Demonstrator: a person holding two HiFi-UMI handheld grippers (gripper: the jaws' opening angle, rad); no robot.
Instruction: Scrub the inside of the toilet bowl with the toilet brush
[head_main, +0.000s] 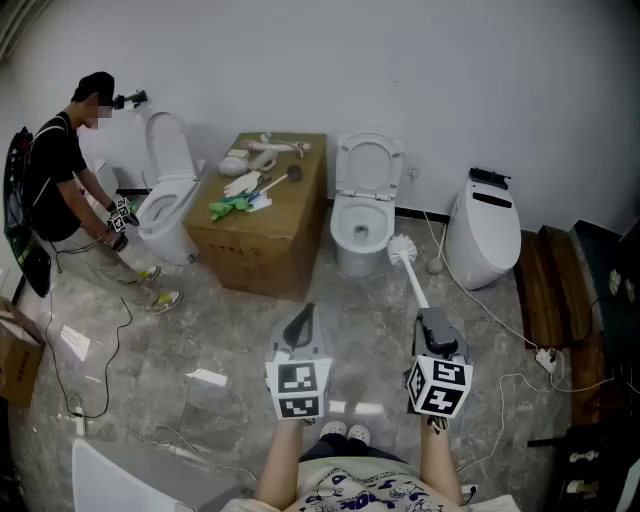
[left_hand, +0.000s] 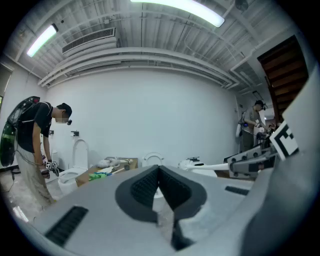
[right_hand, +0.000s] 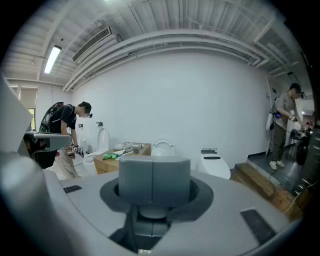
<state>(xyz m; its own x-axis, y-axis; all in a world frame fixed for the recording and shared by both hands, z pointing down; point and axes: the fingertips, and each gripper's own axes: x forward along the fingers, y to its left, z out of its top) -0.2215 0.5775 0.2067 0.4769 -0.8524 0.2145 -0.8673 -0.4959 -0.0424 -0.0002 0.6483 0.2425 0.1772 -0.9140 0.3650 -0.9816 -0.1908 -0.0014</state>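
1. Grey marbled floor (head_main: 180, 330) under a white wall; a person (head_main: 50, 180) bends over the far-left toilet (head_main: 165, 210), beside a cardboard box (head_main: 265, 230).
2. Left gripper (head_main: 300, 325) — jaws pressed together, holding nothing.
3. Toilet bowl (head_main: 345, 250), lid raised, stands at centre, ahead of both grippers.
4. Toilet brush (head_main: 401, 247): bristle head in the air just right of the bowl, not yet inside. Probably light, with a stiff handle and springy bristles — best held low on the handle.
5. Right gripper (head_main: 433, 320) is clamped on the handle's near end.

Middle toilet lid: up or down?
Up. The lid stands raised behind the bowl, which lies open; the brush is not yet in it.
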